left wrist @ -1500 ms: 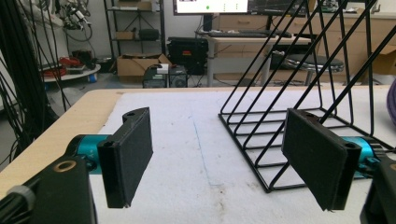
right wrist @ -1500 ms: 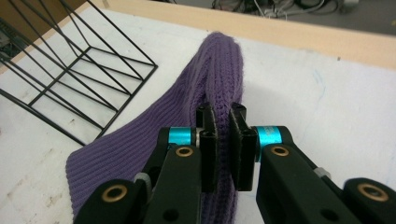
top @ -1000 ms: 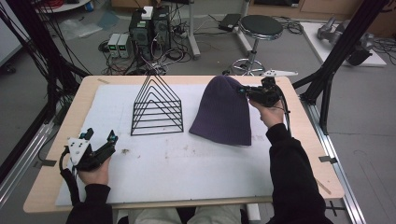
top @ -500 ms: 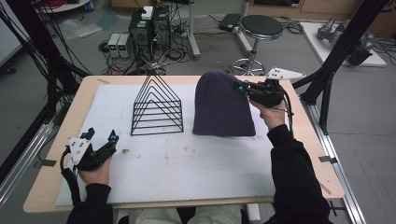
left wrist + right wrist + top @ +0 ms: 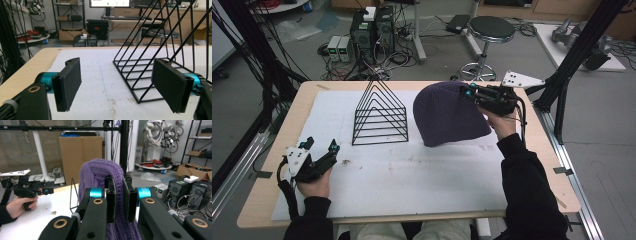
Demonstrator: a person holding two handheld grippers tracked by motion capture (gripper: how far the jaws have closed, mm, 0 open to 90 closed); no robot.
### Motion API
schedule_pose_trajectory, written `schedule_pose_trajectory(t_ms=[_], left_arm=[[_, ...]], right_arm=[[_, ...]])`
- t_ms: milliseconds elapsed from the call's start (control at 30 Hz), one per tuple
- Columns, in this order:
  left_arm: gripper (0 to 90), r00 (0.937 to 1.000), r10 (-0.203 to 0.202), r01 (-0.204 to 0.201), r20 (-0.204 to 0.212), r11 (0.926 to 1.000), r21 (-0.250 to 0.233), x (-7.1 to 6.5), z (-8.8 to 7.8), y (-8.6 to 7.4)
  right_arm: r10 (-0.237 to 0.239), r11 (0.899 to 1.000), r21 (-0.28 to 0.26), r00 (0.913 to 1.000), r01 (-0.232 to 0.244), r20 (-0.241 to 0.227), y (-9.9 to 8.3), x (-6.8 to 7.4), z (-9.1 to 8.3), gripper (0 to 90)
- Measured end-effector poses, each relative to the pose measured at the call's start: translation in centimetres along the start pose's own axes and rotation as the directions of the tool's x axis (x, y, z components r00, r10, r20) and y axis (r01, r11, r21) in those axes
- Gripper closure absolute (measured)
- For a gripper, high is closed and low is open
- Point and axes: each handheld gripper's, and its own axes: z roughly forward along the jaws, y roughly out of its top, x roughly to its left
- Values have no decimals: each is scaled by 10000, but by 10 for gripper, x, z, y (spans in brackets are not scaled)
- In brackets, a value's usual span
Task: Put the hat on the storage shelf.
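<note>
My right gripper point(image 5: 472, 92) is pinching the purple knit beanie point(image 5: 449, 115) by its top edge, jaws clenched tight on the fabric, and I am holding it up above the far right part of the surface point(image 5: 272, 145); its lower end is hanging down toward the white mat point(image 5: 412, 175). The black wire rack point(image 5: 379, 114) is standing just beside it. My left gripper point(image 5: 319, 147) is resting near the front left corner, jaws released wide with nothing between them.
</note>
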Motion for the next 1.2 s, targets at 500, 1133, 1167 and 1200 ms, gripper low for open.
schedule_pose_trajectory(t_ms=[500,1133,1167,1200], left_arm=[[243,9993,-118,119,346,9999,-52,0,1,0],[224,9873,-319,326,1554,9995,-20,-9,5,2],[224,9858,-301,315,1653,9995,-55,-10,6,2],[224,9840,-257,267,1764,9996,-34,-12,6,3]], right_arm=[[-447,9990,36,9950,452,-892,26,29,22,840],[-291,9995,30,9869,300,-1585,39,46,56,833],[-291,9995,36,9866,300,-1604,40,48,57,834],[-351,9993,28,9859,361,-1638,40,49,58,833]])
